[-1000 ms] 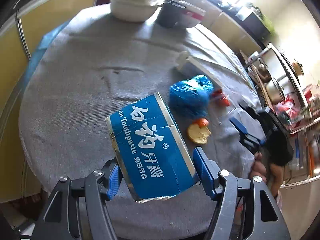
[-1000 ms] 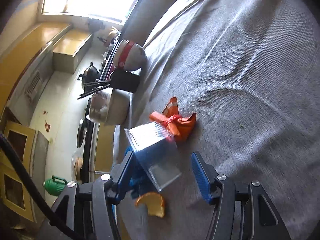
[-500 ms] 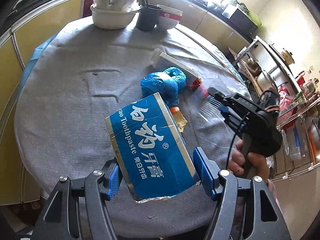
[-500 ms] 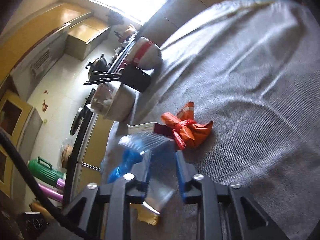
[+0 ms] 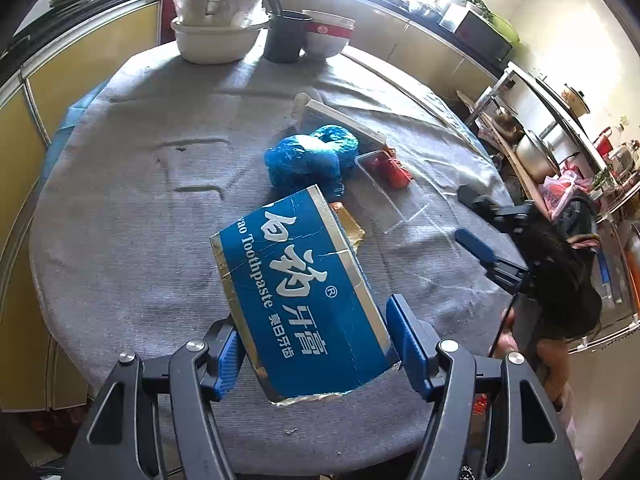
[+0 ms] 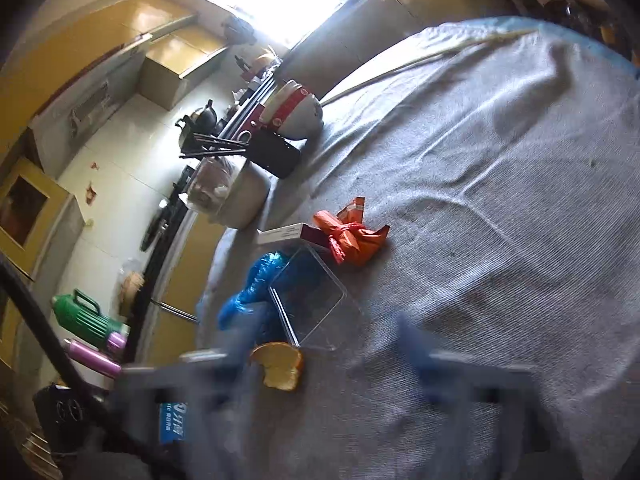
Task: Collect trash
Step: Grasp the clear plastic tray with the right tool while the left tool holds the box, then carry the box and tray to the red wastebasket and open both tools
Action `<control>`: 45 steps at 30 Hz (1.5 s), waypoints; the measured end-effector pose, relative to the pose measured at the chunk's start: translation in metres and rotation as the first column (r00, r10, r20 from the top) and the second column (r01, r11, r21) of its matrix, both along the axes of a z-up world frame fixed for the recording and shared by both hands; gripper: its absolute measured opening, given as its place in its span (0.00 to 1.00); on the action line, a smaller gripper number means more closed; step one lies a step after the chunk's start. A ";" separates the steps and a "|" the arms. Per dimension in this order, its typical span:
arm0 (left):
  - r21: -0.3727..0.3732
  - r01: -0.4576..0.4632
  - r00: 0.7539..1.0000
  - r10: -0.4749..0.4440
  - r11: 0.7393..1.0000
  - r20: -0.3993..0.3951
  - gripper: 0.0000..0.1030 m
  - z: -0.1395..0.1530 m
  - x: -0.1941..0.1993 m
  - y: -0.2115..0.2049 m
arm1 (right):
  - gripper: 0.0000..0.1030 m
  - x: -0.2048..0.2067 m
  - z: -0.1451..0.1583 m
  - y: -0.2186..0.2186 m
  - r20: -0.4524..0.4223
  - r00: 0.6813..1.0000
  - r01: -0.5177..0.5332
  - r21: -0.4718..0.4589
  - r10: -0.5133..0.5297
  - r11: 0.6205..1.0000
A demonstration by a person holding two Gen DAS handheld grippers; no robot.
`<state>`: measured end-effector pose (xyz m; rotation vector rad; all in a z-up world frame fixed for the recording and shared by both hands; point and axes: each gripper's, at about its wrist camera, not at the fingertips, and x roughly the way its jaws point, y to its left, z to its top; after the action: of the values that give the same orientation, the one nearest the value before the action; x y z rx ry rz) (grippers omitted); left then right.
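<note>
Trash: one toothpaste box (image 5: 304, 300), one clear tray (image 6: 308, 300), one peel (image 6: 280, 370).

A matt, ribbed grey cloth (image 5: 120, 208) covers the round table. The blue-and-silver cardboard toothpaste box (image 5: 300, 300) is glossy, creased and cracked along its foil edges. The crumpled blue plastic bag (image 5: 308, 158) looks shiny and crinkled — the clear rectangular plastic container (image 6: 306, 300) smooth and transparent. The knotted orange-red plastic bag (image 6: 352, 236) is glossy, the 2 white ceramic bowls (image 5: 218, 36) smooth.
</note>
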<state>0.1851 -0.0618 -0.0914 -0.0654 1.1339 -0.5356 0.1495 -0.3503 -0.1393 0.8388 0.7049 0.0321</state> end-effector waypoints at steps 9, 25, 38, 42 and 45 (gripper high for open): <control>-0.011 -0.018 1.000 0.018 1.000 0.004 0.66 -0.004 0.000 0.014 | 0.84 0.025 0.015 0.055 -0.014 0.986 -0.157 -0.377 0.163 0.913; -0.020 -0.012 1.000 0.012 1.000 -0.025 0.66 -0.012 0.005 0.014 | 0.54 0.057 -0.019 0.067 -0.123 0.965 -0.263 -0.507 0.233 0.821; -0.003 0.053 0.999 -0.053 0.999 -0.002 0.66 -0.001 -0.012 -0.012 | 0.53 -0.014 0.012 0.038 0.010 0.987 -0.144 -0.408 0.162 0.902; 0.005 0.087 0.996 -0.087 0.996 0.012 0.66 0.006 -0.021 -0.025 | 0.53 -0.043 0.020 0.026 0.036 0.990 -0.111 -0.384 0.135 0.917; 0.017 0.118 0.993 -0.118 0.993 0.018 0.66 0.009 -0.027 -0.035 | 0.53 -0.071 0.025 0.012 0.048 0.994 -0.075 -0.361 0.099 0.930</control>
<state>0.1576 -0.0968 -0.0823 0.0205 1.1284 -0.6311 0.0781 -0.3388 -0.1146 0.4526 0.6605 0.0102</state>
